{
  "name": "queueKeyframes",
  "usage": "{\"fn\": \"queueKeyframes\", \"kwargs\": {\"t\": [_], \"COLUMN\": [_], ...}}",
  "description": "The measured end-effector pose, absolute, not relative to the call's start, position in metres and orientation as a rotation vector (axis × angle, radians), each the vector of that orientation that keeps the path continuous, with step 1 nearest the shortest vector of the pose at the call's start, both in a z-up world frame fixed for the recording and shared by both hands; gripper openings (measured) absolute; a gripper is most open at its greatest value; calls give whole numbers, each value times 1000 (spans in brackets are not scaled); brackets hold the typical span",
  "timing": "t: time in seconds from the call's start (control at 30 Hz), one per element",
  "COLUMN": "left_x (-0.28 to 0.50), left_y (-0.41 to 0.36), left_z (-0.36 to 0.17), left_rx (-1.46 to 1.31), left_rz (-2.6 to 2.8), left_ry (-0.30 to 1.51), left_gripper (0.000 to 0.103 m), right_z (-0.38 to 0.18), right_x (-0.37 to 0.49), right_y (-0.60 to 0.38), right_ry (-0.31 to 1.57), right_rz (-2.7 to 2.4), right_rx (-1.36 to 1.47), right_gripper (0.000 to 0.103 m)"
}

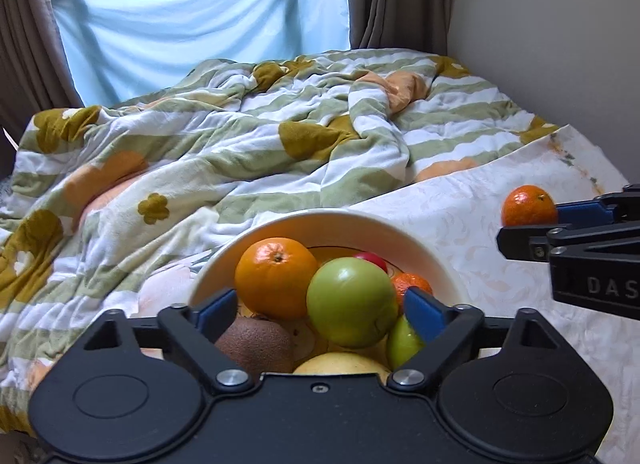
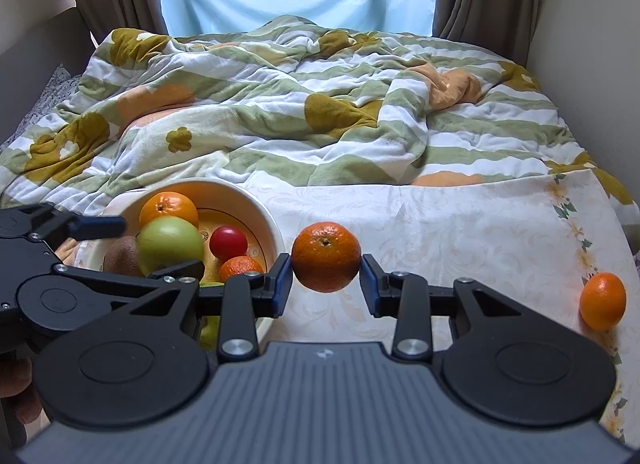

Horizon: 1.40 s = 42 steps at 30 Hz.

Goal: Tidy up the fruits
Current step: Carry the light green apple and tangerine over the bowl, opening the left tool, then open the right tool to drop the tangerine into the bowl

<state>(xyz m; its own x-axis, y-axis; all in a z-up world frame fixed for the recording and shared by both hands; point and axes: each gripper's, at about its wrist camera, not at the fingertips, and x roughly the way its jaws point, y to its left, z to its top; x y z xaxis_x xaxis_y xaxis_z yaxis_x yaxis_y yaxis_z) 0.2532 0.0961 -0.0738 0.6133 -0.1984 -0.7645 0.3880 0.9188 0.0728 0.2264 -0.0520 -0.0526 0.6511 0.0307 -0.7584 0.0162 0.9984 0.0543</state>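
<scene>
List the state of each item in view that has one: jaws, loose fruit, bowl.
Left gripper: jaws open, over the bowl, holding nothing.
Right gripper: jaws open, either side of the mandarin, not clamped.
Mandarin: on the tablecloth, outside the bowl.
Second mandarin: loose on the tablecloth, far right.
Bowl: upright, holding several fruits.
Green apple: in the bowl, on top.

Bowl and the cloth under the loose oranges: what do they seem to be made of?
The bowl looks like glazed ceramic, possibly melamine: a smooth cream wall, thick rounded rim, soft sheen. The cloth looks like woven fabric with a tone-on-tone leaf pattern and a printed floral border; it creases and drapes, with a matte finish.
</scene>
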Motion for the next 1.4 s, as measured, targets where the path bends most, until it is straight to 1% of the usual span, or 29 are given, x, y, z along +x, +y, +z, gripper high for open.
{"fn": "queueKeyframes", "kwargs": {"t": [0.5,0.9,1.07,1.13,1.17,1.23,1.27,1.33,1.4], "left_x": [223,219,220,219,219,218,218,217,216], "left_y": [122,138,140,141,141,142,141,141,140], "left_z": [-60,-57,-60,-61,-61,-62,-61,-61,-60], "left_rx": [104,49,34,34,34,31,30,27,27], "left_rz": [-213,-78,-56,-47,-43,-38,-36,-35,-36], "left_ry": [862,872,880,883,885,890,891,888,887], "left_gripper": [96,96,96,96,96,96,96,96,96], "right_z": [-46,-69,-77,-78,-78,-76,-76,-74,-74], "right_x": [260,311,318,319,318,318,317,315,312], "right_y": [-33,-9,-2,-1,-1,0,0,0,-1], "right_ry": [856,906,927,928,923,914,909,902,894], "right_rz": [169,327,378,393,393,403,404,396,384], "right_rx": [-9,-34,-47,-46,-46,-54,-57,-67,-73], "right_gripper": [52,52,52,54,57,75,80,98,103]}}
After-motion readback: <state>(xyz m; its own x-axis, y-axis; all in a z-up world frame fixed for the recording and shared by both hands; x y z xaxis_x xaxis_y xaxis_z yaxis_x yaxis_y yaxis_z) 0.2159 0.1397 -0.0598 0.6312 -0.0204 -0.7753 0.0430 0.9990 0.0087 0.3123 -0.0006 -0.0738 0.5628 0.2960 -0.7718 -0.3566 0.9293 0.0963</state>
